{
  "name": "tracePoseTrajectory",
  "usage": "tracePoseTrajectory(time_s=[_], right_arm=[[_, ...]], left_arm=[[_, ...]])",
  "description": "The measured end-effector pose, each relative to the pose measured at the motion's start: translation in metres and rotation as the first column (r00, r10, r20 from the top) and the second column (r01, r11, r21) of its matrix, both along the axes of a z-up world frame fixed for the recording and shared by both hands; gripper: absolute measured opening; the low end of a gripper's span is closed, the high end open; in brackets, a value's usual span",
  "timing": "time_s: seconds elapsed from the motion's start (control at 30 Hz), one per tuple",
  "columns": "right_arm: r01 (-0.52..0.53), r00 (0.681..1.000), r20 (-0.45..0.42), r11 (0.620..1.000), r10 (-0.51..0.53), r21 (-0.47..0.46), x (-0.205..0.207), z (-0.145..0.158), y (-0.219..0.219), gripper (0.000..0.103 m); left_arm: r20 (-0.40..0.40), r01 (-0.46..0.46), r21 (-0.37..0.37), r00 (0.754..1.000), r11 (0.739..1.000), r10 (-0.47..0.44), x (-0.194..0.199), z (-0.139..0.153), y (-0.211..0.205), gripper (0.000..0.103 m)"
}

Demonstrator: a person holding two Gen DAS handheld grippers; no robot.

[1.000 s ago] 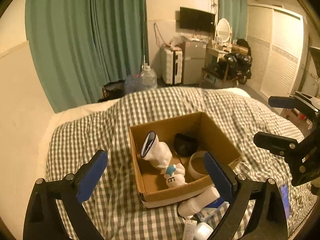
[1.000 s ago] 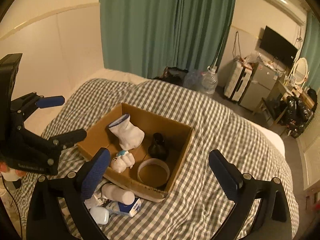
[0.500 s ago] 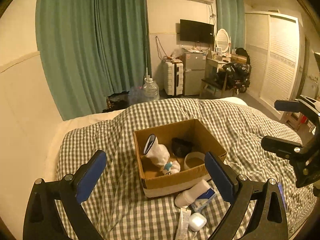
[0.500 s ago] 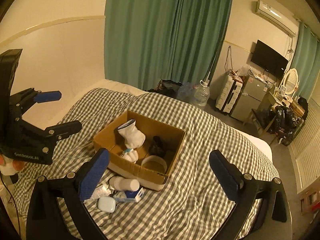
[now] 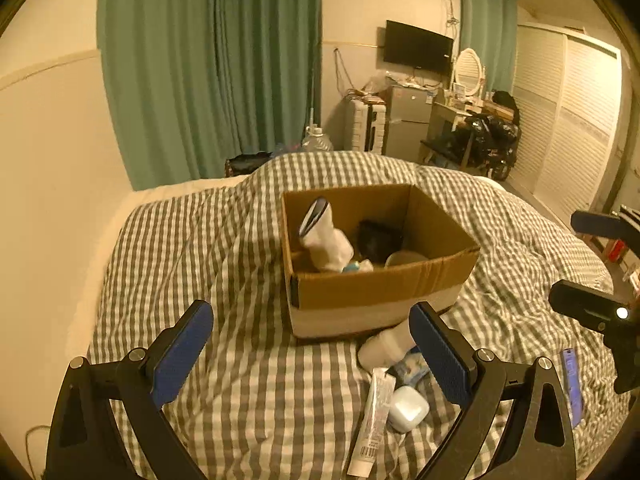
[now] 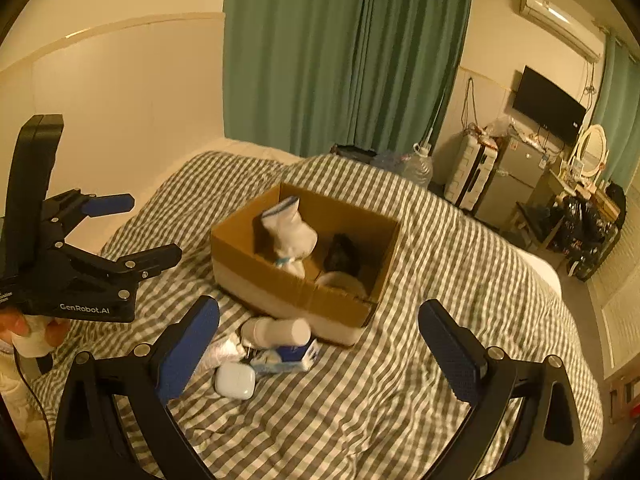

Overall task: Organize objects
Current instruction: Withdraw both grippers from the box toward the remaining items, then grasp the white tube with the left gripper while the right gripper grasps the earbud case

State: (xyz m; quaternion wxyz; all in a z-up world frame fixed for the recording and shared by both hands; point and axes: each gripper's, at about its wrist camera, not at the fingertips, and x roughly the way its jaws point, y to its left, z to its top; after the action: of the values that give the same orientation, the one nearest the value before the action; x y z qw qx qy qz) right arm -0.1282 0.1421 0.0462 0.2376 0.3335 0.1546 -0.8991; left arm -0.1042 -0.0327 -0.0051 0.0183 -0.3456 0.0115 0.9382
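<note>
Both grippers, left gripper point(image 5: 312, 354) and right gripper point(image 6: 318, 346), gape wide, holding nothing. Cardboard box point(image 5: 380, 286) at 12 o'clock half-hides a blurry black item point(image 5: 376, 236); white bottle point(image 5: 384, 348) is partly covered.

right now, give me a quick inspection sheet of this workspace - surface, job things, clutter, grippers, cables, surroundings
Surface: bed with rumpled grey-and-white checked duvet.
Job's things: open cardboard box on the duvet, holding a white sock, a dark item and a round roll. Outside, by its near wall: white bottle on its side, blue-and-white carton, white earbud case, white tube.
Clutter: blue flat item on the duvet by the right gripper.
Grippers: left gripper open, empty, above the duvet; right gripper open, empty.
Cables: thin cord at the bed's left edge.
Surroundings: green curtains, wall TV, suitcase, water jug.
</note>
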Motion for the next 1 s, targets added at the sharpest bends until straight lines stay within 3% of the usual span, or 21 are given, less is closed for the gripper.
tracePoseTrajectory(time_s=[0.4,0.7,0.87,0.97,1.0], right_arm=[[0.037,0.991,0.125,0.999,-0.041,0.034,-0.011,-0.084,-0.002,0.100],[0.032,0.983,0.178,0.998,-0.040,0.050,-0.012,-0.111,0.000,0.100],[0.032,0.980,0.197,0.998,-0.041,0.051,-0.011,-0.118,-0.001,0.100],[0.036,0.978,0.203,0.998,-0.045,0.052,-0.010,-0.120,-0.001,0.100],[0.036,0.978,0.204,0.998,-0.046,0.052,-0.010,-0.121,-0.001,0.100]], left_arm=[[0.084,0.000,-0.005,0.996,1.000,0.000,0.008,-0.080,0.013,0.101],[0.117,0.085,-0.032,0.990,0.996,-0.081,0.028,-0.114,0.034,0.098],[0.134,0.157,-0.037,0.979,0.987,-0.150,0.030,-0.120,0.045,0.057],[0.162,0.190,-0.013,0.969,0.982,-0.185,0.025,-0.126,0.048,0.039],[0.171,0.192,-0.011,0.967,0.981,-0.187,0.024,-0.130,0.048,0.037]])
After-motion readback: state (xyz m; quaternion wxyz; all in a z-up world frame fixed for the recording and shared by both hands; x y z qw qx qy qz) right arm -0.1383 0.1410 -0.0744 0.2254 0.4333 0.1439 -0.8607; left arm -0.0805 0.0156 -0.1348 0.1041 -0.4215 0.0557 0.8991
